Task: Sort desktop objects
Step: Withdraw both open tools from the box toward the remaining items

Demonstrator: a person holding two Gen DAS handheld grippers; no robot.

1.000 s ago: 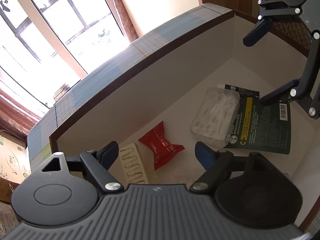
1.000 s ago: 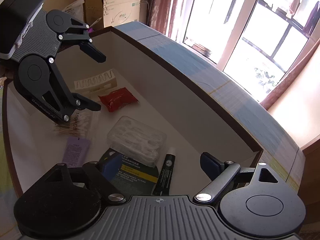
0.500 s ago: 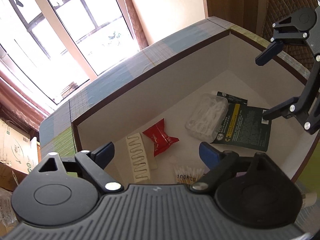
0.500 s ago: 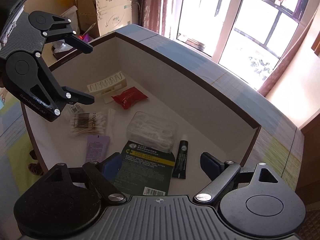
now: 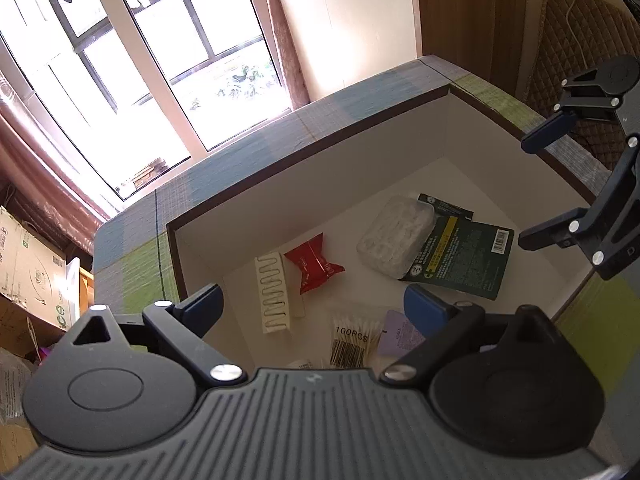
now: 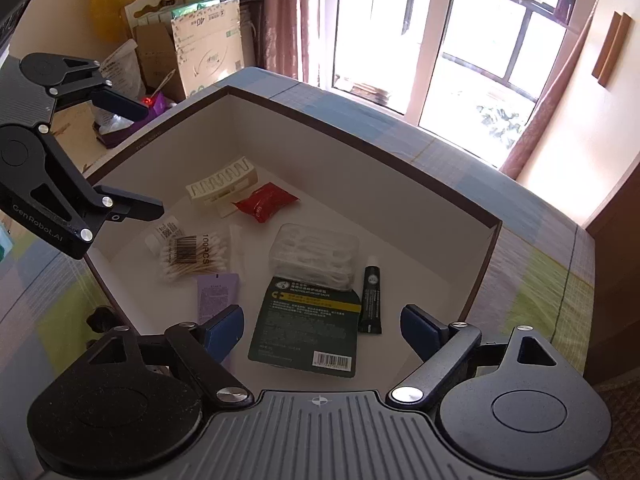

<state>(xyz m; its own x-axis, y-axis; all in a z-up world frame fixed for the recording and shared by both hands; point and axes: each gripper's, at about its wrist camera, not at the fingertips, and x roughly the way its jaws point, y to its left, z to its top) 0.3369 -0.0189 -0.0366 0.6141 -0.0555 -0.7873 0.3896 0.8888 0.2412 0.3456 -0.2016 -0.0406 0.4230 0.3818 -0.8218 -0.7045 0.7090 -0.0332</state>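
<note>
A white open box [image 5: 320, 184] [image 6: 360, 160] with a dark brown rim sits on a checked cloth. Inside lie a red packet [image 5: 314, 266] [image 6: 266, 202], a cream ribbed piece [image 5: 272, 292] [image 6: 222, 186], a clear plastic case [image 5: 396, 236] [image 6: 314, 254], a dark green card pack [image 5: 464, 258] [image 6: 308, 326], a bag of cotton swabs [image 5: 354, 340] [image 6: 196, 254], a purple sachet [image 5: 402, 334] [image 6: 214, 294] and a black tube [image 6: 371, 300]. My left gripper [image 5: 314, 306] [image 6: 142, 156] is open above the box's near side. My right gripper [image 6: 322, 326] [image 5: 532, 190] is open above the opposite side. Neither holds anything.
A checked blue, green and white cloth [image 6: 540, 272] [image 5: 132, 248] covers the surface around the box. Cardboard boxes [image 6: 204, 48] [image 5: 28, 268] stand beyond it. A large window [image 5: 160, 60] [image 6: 480, 48] with curtains is behind. A quilted brown chair back [image 5: 580, 40] stands at the right.
Both grippers have risen and drawn back from the box, so more of its rim and the cloth now shows. The objects inside have not moved.
</note>
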